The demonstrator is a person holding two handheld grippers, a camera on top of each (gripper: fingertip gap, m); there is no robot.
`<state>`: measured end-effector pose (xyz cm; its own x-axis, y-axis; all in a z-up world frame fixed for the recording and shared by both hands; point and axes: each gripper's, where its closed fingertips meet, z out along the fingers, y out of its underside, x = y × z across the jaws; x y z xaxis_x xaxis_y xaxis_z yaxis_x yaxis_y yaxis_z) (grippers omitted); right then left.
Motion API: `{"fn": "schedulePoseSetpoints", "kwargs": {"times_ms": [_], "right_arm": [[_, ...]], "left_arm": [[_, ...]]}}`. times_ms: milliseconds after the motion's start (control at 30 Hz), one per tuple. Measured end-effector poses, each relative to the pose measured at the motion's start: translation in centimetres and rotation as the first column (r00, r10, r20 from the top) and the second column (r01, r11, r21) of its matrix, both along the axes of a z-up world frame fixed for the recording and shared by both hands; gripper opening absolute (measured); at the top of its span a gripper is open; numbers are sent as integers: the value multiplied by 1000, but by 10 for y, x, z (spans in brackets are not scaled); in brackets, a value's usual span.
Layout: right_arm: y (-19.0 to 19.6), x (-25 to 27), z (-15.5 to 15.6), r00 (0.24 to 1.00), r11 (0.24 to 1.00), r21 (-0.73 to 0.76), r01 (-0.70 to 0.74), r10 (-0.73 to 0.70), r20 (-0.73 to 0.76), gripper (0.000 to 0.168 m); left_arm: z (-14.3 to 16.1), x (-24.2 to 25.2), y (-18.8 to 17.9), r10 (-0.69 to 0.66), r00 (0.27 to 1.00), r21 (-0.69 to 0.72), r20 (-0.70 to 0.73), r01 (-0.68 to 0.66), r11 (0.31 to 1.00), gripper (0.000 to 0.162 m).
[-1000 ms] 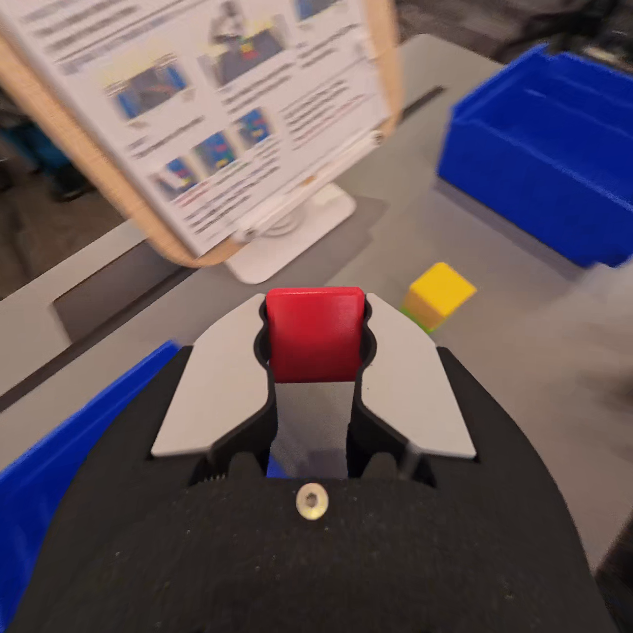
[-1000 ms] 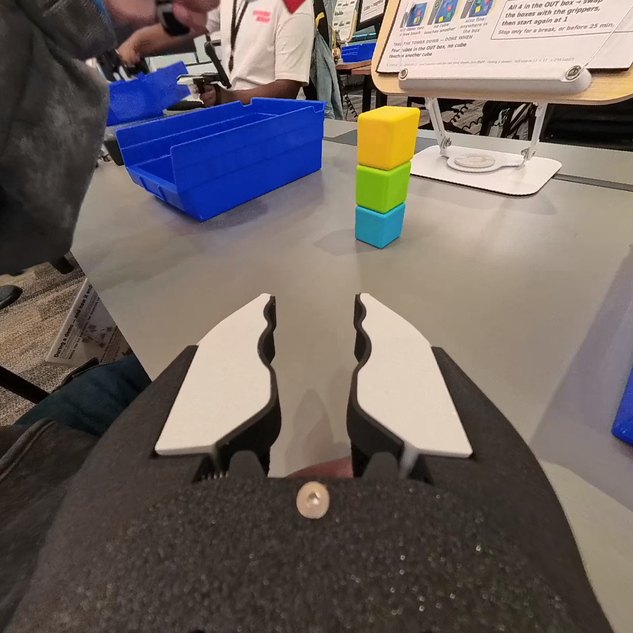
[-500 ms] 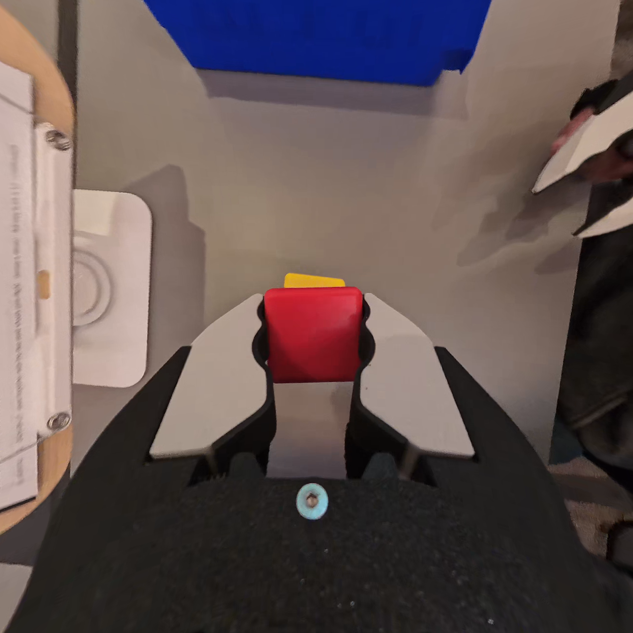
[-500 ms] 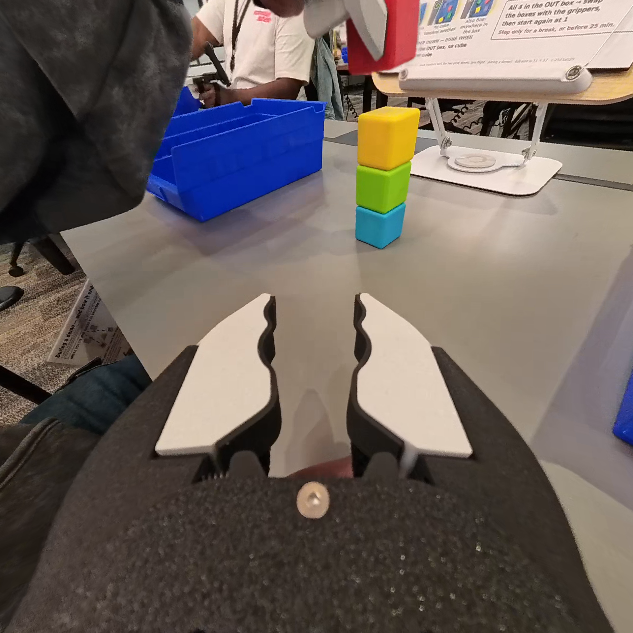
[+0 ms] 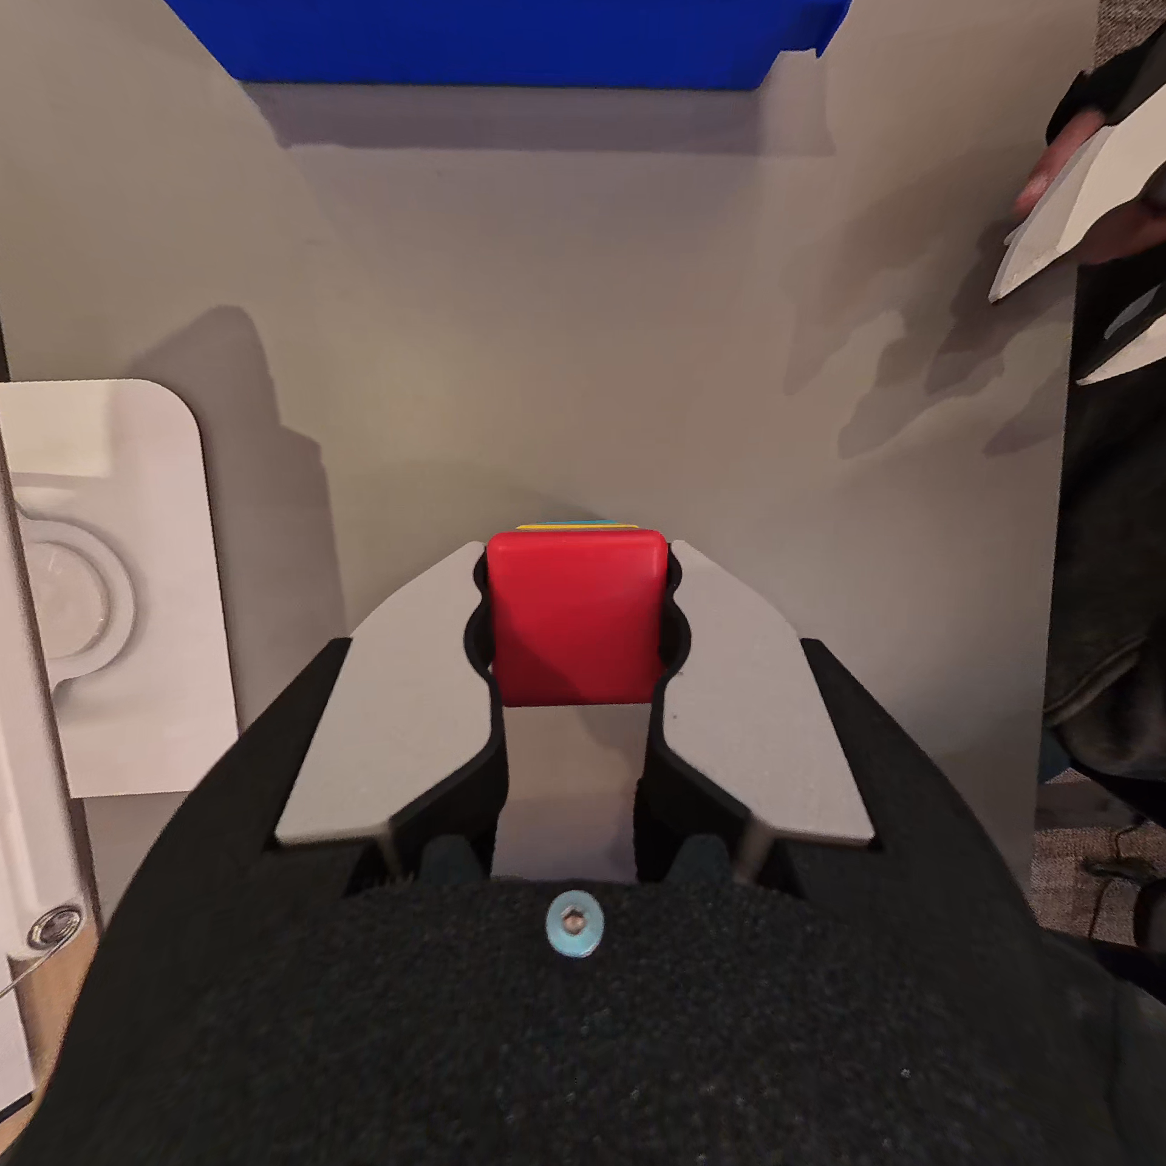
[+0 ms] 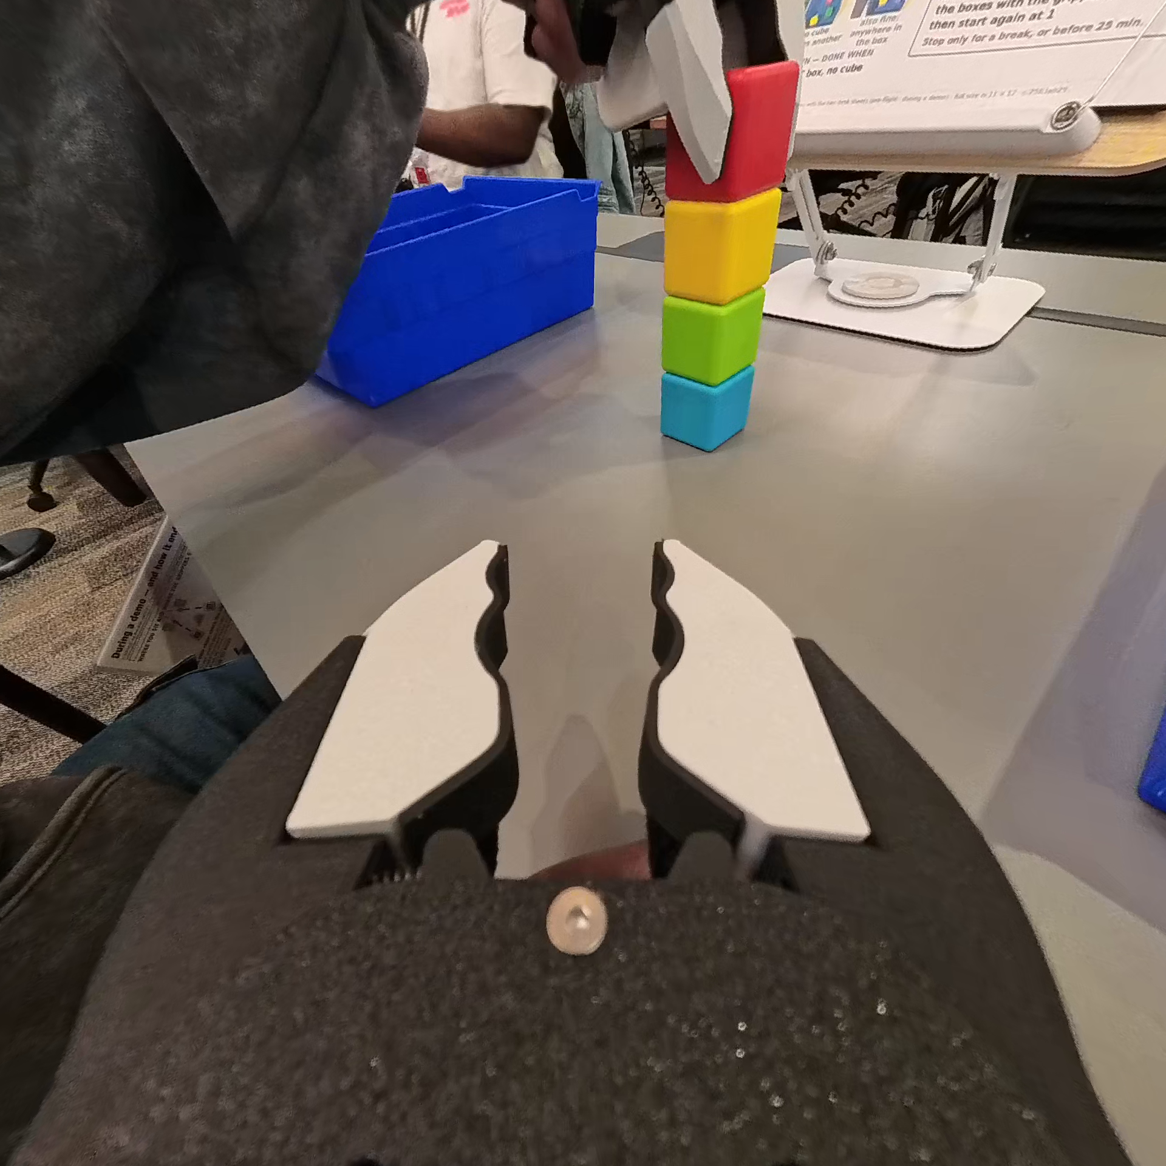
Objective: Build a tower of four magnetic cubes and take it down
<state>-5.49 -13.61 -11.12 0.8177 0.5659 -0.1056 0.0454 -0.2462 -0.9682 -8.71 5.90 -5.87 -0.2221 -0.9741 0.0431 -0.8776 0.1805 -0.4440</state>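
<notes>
My left gripper (image 5: 577,555) points straight down and is shut on a red cube (image 5: 575,618). In the right wrist view the red cube (image 6: 751,132) sits on top of a yellow cube (image 6: 719,246), a green cube (image 6: 712,334) and a cyan cube (image 6: 705,407), stacked upright on the grey table (image 6: 883,536). The left gripper (image 6: 719,135) still clamps the red cube from above. Only thin yellow and cyan slivers of the stack (image 5: 571,524) show past the red cube in the left wrist view. My right gripper (image 6: 579,555) is open and empty, low over the table in front of the tower.
A blue bin (image 6: 479,284) stands left of the tower; it shows at the top of the left wrist view (image 5: 505,44). A white stand base (image 6: 908,303) with an instruction board (image 6: 1009,63) is behind right. Another blue bin edge (image 6: 1154,770) lies at right. A grey sleeve (image 6: 189,189) fills the upper left.
My left gripper has swung over the tower and come down, setting the red cube onto the yellow cube. My right gripper has stayed put, open.
</notes>
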Motion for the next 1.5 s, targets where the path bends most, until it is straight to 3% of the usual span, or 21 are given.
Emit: {"fn": "schedulePoseSetpoints", "kwargs": {"times_ms": [167,333,433,500,633,733,867,967,1167,1500], "right_arm": [[0,1,0,1000,1000,-1,3,-3,-2,43],[2,4,0,1000,1000,-6,26,-26,-11,43],[3,6,1,999,999,-6,32,-32,-19,43],[3,6,1,999,999,-5,36,-36,-19,43],[4,8,1,998,998,8,64,-64,-7,43],[5,8,0,997,997,9,74,-74,8,43],[5,9,0,997,997,13,80,-80,13,43],[5,8,0,997,997,9,80,-80,18,43],[6,8,-2,995,996,6,89,-89,34,43],[5,7,-1,993,995,28,98,-100,61,43]], "left_arm": [[10,-4,9,69,997,73,25,-70,995,88],[59,-14,-1,148,957,182,250,-197,963,88],[91,-31,-8,264,841,199,473,-394,898,86],[104,-53,-5,390,680,154,621,-593,791,86],[80,-98,-41,540,461,-37,704,-736,676,82],[51,-124,-72,559,299,-124,774,-793,596,80],[0,-153,-93,604,136,-182,785,-882,435,71],[-37,-155,-109,691,51,-301,721,-875,379,76],[-35,-159,-130,628,60,-270,776,-868,417,73],[-41,-154,-133,681,78,-340,729,-822,458,70]]}}
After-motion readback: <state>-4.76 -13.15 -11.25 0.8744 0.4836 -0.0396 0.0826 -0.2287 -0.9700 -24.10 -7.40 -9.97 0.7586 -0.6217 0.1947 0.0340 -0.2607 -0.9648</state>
